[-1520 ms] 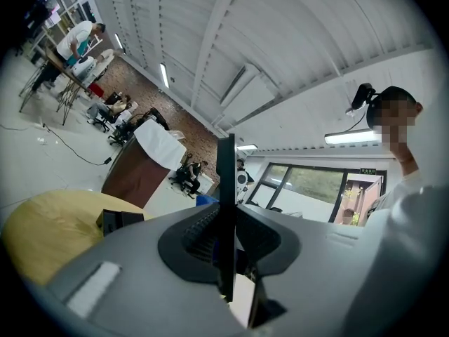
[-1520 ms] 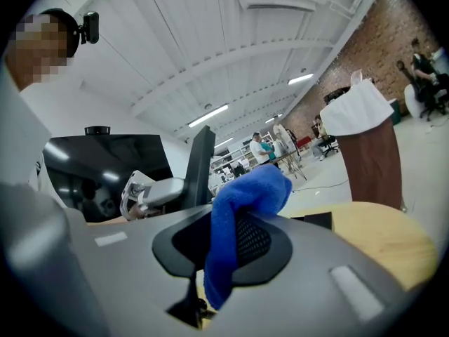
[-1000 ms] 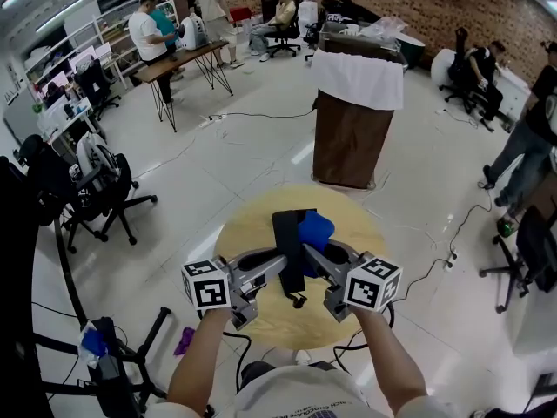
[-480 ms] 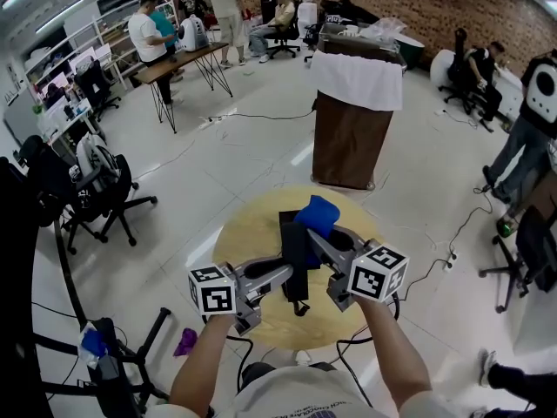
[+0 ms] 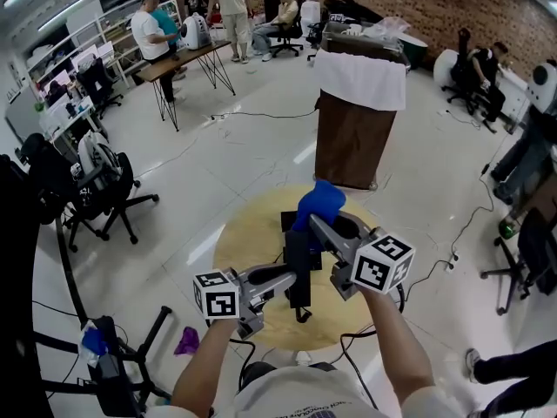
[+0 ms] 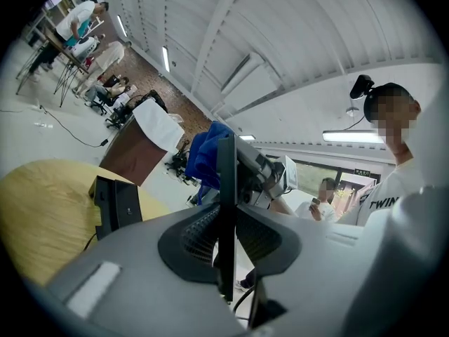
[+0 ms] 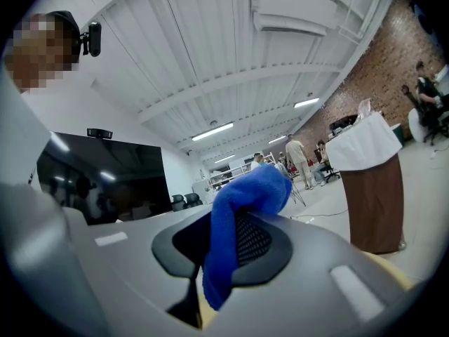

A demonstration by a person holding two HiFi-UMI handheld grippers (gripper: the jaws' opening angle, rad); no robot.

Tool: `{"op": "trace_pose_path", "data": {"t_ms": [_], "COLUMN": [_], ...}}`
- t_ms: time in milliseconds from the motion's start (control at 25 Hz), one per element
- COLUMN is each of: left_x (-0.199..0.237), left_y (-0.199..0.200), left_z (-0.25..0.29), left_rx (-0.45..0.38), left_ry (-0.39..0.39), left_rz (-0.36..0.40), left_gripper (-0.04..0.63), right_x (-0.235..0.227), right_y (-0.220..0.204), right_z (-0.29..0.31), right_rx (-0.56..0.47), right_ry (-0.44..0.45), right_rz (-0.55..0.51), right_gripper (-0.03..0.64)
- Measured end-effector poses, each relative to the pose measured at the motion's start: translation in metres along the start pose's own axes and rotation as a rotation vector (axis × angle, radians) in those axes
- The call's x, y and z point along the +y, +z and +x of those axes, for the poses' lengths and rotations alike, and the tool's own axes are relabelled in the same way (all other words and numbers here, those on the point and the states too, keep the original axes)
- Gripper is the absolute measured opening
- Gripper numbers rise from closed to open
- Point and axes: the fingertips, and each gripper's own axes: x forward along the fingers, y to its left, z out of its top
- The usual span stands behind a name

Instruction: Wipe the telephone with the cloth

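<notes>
In the head view my left gripper point(image 5: 291, 279) is shut on a flat black telephone point(image 5: 300, 251), held above the round yellow table point(image 5: 248, 233); a black cord point(image 5: 300, 310) dangles from it. My right gripper point(image 5: 319, 222) is shut on a blue cloth point(image 5: 318, 200) at the telephone's far end. In the left gripper view the telephone point(image 6: 226, 181) stands edge-on between the jaws, with the cloth point(image 6: 207, 153) beyond it. A black base piece point(image 6: 116, 206) stands on the table point(image 6: 42, 209). The right gripper view shows the cloth point(image 7: 242, 206) bunched between the jaws and draping down.
A brown bin with a white cover point(image 5: 352, 129) stands beyond the table. Black office chairs point(image 5: 100, 190) are at the left, another chair point(image 5: 526, 255) at the right. Cables point(image 5: 435, 264) trail over the white floor. Several people stand or sit around desks at the back point(image 5: 183, 55).
My right gripper has carried the blue cloth away from me along the telephone, toward its far end. My left gripper has shifted a little right, still holding the telephone.
</notes>
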Motion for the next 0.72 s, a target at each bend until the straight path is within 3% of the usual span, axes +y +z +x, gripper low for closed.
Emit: {"op": "trace_pose_path", "data": {"t_ms": [240,480,720], "left_x": [0.021,0.068,0.122], "left_y": [0.000,-0.012,-0.017], "left_z": [-0.002,-0.003,0.004], "left_rx": [-0.019,-0.004,0.022], "left_ry": [0.044,0.103,0.147], "left_rz": [-0.048,-0.114,-0.156], "left_gripper": [0.063,0.063,0.063], "right_x": [-0.014,-0.015,-0.027], "right_y": [-0.009,-0.022,-0.038], "right_z": [-0.002,-0.012,-0.020], "right_rx": [0.040,0.067,0.087], "right_ry": [-0.095,-0.121,-0.138], "right_rz": [-0.146,-0.186,-0.160], "right_gripper": [0.061,0.061,0.061]}}
